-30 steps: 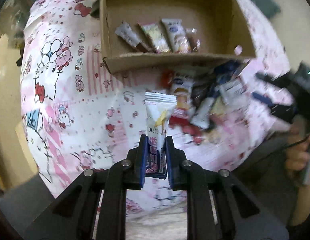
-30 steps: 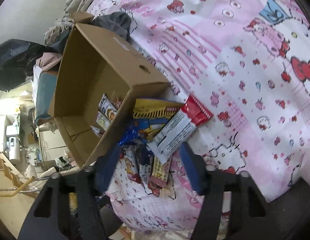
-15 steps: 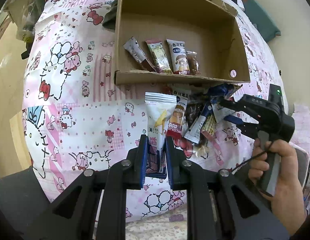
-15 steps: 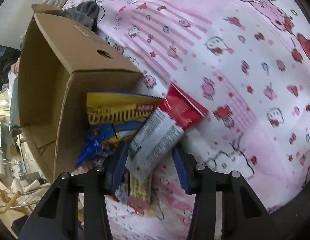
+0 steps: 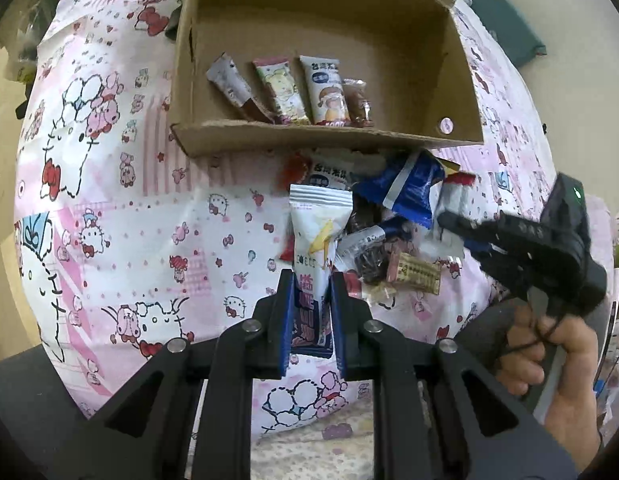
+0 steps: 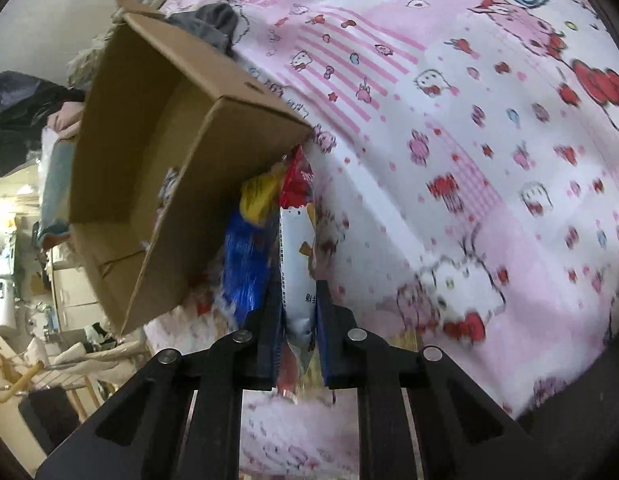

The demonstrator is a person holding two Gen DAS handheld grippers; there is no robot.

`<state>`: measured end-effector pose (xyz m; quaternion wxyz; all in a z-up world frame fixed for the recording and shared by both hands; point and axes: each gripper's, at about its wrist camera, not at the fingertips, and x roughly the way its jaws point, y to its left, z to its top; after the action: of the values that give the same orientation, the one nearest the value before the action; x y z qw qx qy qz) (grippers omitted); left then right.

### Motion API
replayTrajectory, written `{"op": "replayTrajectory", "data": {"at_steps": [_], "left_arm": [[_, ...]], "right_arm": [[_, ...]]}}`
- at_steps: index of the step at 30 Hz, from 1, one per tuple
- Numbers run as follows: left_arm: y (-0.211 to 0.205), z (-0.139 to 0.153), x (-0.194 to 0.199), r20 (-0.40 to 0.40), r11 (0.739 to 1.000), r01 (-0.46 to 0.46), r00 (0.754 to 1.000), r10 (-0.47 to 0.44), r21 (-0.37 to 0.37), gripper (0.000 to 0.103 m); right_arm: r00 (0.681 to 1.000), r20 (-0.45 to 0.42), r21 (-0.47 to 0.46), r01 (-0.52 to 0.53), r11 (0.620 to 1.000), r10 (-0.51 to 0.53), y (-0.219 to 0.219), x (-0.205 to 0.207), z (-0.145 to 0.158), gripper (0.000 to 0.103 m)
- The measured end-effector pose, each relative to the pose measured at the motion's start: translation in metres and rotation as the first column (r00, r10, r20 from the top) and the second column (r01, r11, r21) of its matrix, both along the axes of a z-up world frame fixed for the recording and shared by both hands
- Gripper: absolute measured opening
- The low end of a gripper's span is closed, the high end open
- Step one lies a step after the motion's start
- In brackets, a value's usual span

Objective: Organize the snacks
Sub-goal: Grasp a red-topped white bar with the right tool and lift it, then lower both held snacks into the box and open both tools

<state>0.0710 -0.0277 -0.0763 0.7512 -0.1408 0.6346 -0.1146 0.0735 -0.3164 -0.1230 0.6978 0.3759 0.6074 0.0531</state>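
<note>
While both grippers pinch snack packs, a cardboard box (image 5: 325,136) sits above.
The left gripper (image 5: 312,280) squeezes a white pouch (image 5: 319,236) pointing up the frame; the right gripper (image 6: 299,292), jaws just closed, squeezes a red-topped white packet (image 6: 297,240), also pointing up.

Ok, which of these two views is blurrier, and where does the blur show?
Right wrist view: blurrier, the patterned cloth and the blue packet smear, though the cardboard box rim stays fairly crisp. Left wrist view: mostly sharp, the packets in the box readable; only the right gripper streaks. Both bend straight edges, fisheye style.
</note>
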Motion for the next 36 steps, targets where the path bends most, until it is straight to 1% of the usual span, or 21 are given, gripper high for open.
{"op": "replayTrajectory", "data": {"at_steps": [5,7,8,10,12,14,17,19,21,23,25,27,30,33,36], "left_arm": [[0.002,0.003,-0.002,0.019,1.000,-0.013,1.000,0.012,0.022,0.014],[0.002,0.002,-0.003,0.019,0.999,-0.011,1.000,0.010,0.036,0.014],[0.002,0.001,-0.003,0.023,0.999,-0.011,1.000,0.009,0.050,0.014],[0.001,0.001,-0.004,0.038,0.997,-0.009,0.999,0.006,0.073,0.014],[0.002,0.004,-0.005,0.068,0.995,-0.018,0.998,0.012,0.098,0.014],[0.003,0.010,-0.006,0.103,0.995,-0.027,0.995,0.017,0.098,0.014],[0.003,0.026,-0.008,0.168,0.997,-0.026,0.986,0.013,0.078,0.014],[0.005,0.039,-0.006,0.203,0.998,-0.033,0.979,0.021,0.060,0.014],[0.009,0.053,0.002,0.231,0.998,-0.051,0.972,0.039,0.043,0.014],[0.011,0.065,0.012,0.252,0.996,-0.073,0.966,0.060,0.044,0.014],[0.016,0.073,0.024,0.260,0.994,-0.097,0.962,0.082,0.043,0.014],[0.017,0.078,0.037,0.256,0.994,-0.097,0.963,0.082,0.046,0.014],[0.017,0.084,0.058,0.277,0.991,-0.095,0.959,0.066,0.093,0.014],[0.015,0.088,0.077,0.291,0.988,-0.098,0.955,0.058,0.123,0.014],[0.011,0.091,0.093,0.308,0.982,-0.098,0.950,0.045,0.158,0.014]], "right_arm": [[0.999,0.033,0.035,-0.031,0.999,0.030,0.002,-0.020,0.020,0.015],[0.996,0.045,0.068,-0.077,0.995,0.074,0.002,-0.020,0.022,0.015],[0.994,0.066,0.061,-0.094,0.994,0.090,0.005,-0.022,0.027,0.015],[0.989,0.095,0.088,-0.121,0.989,0.113,0.012,-0.025,0.033,0.015],[0.983,0.132,0.121,-0.145,0.982,0.129,0.019,-0.026,0.039,0.015],[0.972,0.177,0.128,-0.178,0.976,0.154,0.028,-0.025,0.046,0.015],[0.954,0.241,0.141,-0.215,0.966,0.177,0.033,-0.017,0.059,0.015],[0.946,0.269,0.143,-0.224,0.964,0.180,0.037,-0.009,0.069,0.015],[0.938,0.294,0.148,-0.232,0.961,0.182,0.038,-0.001,0.077,0.015],[0.930,0.317,0.134,-0.241,0.961,0.188,0.040,0.007,0.087,0.015],[0.921,0.337,0.117,-0.248,0.962,0.196,0.040,0.017,0.096,0.015],[0.910,0.361,0.089,-0.251,0.964,0.203,0.040,0.030,0.105,0.015],[0.900,0.383,0.067,-0.251,0.966,0.207,0.037,0.046,0.113,0.015],[0.891,0.399,0.049,-0.256,0.965,0.216,0.036,0.059,0.118,0.015],[0.888,0.402,0.040,-0.260,0.965,0.222,0.036,0.075,0.120,0.015]]}}
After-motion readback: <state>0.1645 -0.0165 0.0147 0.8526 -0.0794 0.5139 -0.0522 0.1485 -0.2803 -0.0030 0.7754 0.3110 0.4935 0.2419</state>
